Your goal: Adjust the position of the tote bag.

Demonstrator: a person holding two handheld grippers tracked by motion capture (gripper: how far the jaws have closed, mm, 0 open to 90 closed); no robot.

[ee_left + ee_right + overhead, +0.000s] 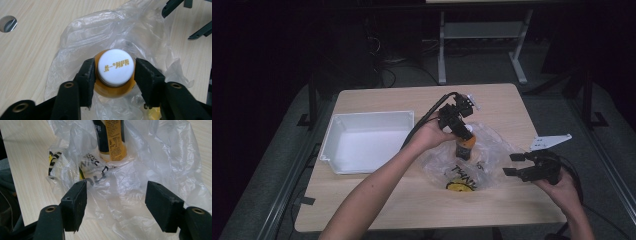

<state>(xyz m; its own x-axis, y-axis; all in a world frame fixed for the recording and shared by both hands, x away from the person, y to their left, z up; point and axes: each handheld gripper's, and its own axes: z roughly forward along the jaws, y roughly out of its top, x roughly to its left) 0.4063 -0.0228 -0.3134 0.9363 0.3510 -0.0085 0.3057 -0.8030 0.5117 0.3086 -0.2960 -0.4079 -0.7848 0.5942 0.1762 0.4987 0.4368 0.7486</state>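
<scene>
Bottle (113, 86), orange with a white cap (115, 67), stands upright on the wooden worktop (377, 200) inside a crumpled clear plastic bag (492, 145), roughly at the middle of the worktop's right half. Left gripper (460, 131) comes down on it from above; in the left gripper view its two black fingers (86, 77) sit on either side of the cap and neck, touching or all but touching the cap's sides, so the bottle reads as grasped at the top. Cap bears gold printed characters. Bag spreads around the bottle's base on all sides; its printed part, yellow and black, lies toward the near edge of the worktop (460, 186). Right gripper (513, 164) is held near the bag's right edge, apart from the bottle; in the right gripper view its fingers (75, 203) stand well apart with nothing clamped, the bag's loose film lying on the worktop between and beyond them. In that view the bottle's lower label, black and yellow, shows through the film. White tray (334, 145) sits on the left half of the worktop, well apart from the bag.
</scene>
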